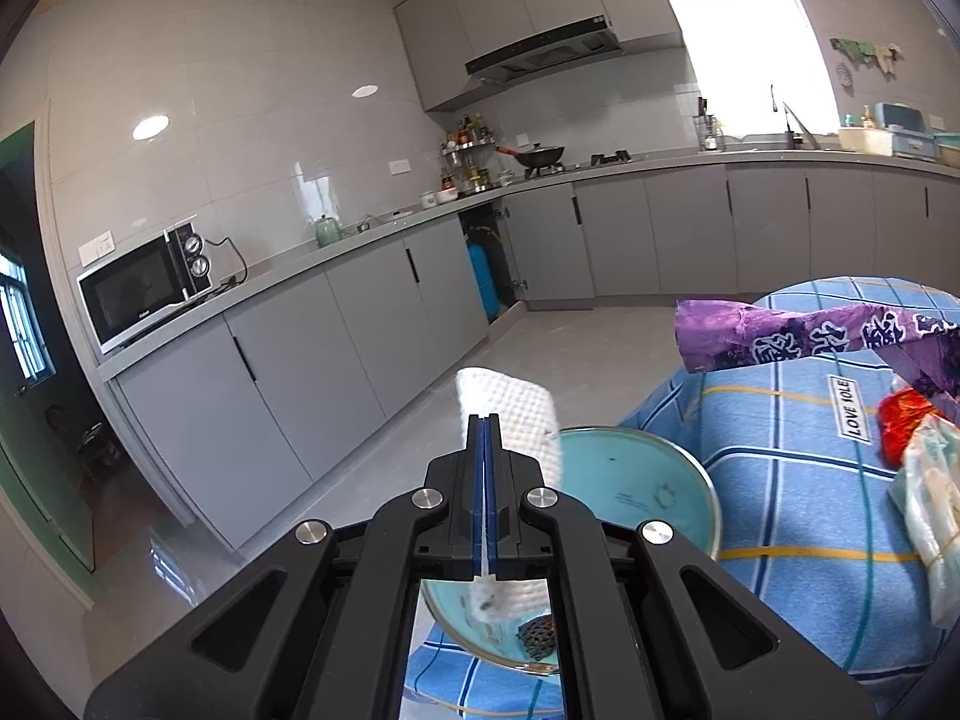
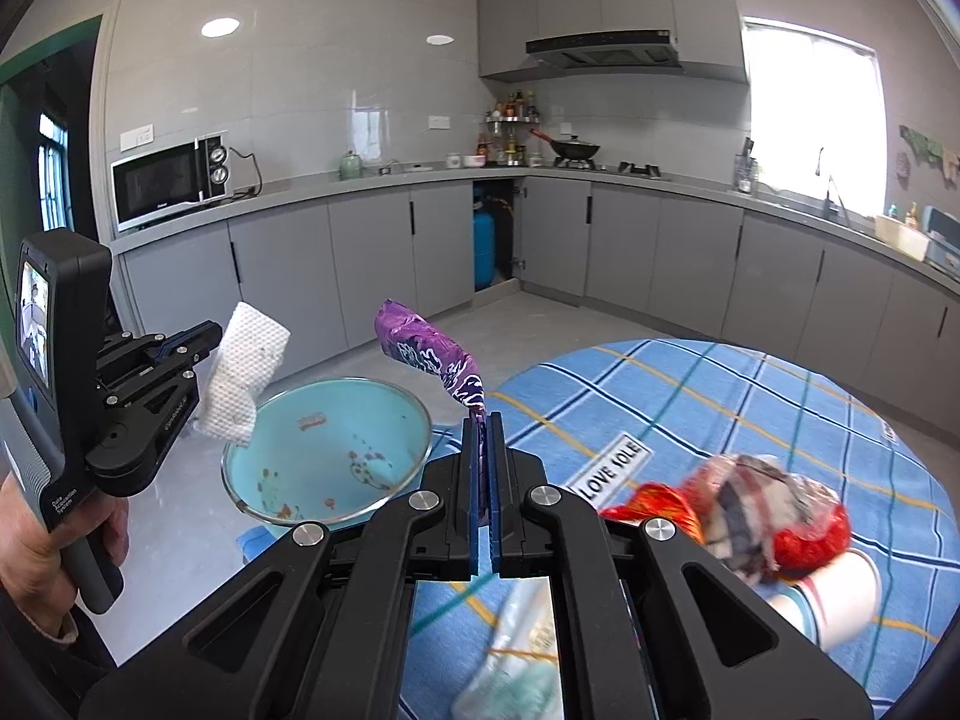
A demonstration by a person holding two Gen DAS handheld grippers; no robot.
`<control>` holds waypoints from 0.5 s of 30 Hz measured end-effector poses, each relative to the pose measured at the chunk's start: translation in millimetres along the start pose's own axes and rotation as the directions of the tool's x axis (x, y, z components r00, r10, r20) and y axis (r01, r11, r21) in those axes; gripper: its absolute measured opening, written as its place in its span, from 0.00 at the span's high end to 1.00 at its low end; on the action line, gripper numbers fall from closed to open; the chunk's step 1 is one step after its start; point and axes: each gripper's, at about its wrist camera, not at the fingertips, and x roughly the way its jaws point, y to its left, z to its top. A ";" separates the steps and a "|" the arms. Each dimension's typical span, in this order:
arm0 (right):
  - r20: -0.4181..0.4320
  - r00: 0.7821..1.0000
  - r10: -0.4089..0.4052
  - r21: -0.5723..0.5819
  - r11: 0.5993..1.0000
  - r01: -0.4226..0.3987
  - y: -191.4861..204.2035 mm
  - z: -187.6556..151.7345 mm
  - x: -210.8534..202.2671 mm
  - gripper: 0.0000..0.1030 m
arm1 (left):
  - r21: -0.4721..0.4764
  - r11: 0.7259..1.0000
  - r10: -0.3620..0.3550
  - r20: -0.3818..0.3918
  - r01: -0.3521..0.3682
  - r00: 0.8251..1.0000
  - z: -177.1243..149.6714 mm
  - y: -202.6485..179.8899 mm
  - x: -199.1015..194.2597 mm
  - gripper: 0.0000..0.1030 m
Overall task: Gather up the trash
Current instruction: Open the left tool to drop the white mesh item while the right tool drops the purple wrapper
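We see the left gripper (image 1: 485, 420) with its jaws pressed together on a white paper towel (image 1: 519, 420), which sticks up past the fingertips and hangs down behind them, above the rim of a light-blue bowl (image 2: 327, 456). From the right wrist view, the same towel dangles just over the bowl's near-left edge — the bowl is dirty inside, with dark and reddish specks, and sits at the edge of a round table under a blue plaid tablecloth (image 2: 720, 396). The right gripper (image 2: 485, 420) is likewise clamped, its blue pads pinching one end of a purple printed wrapper (image 2: 429, 354) that rises up and to the left, held in the air over the tablecloth just right of the bowl. A hand (image 2: 36, 546) grips the left tool's handle at the frame's left edge. More trash lies on the cloth to the right — a crumpled red wrapper (image 2: 804, 540) and a clear plastic packet (image 1: 927, 498). Behind, grey kitchen cabinets (image 2: 384, 252) carry a microwave (image 2: 171, 180).
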 end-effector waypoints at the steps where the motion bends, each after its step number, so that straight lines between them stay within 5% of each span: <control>1: -0.002 1.000 0.005 -0.004 1.000 -0.005 2.9 0.1 2.7 0.97 | 0.000 1.000 0.004 -0.005 -0.004 1.000 -0.5 1.9 2.3 1.00; 15: -0.040 0.998 0.045 -0.041 0.998 -0.047 23.9 3.9 32.2 0.97 | 0.027 0.995 0.092 -0.046 -0.091 0.995 -11.2 13.0 24.1 1.00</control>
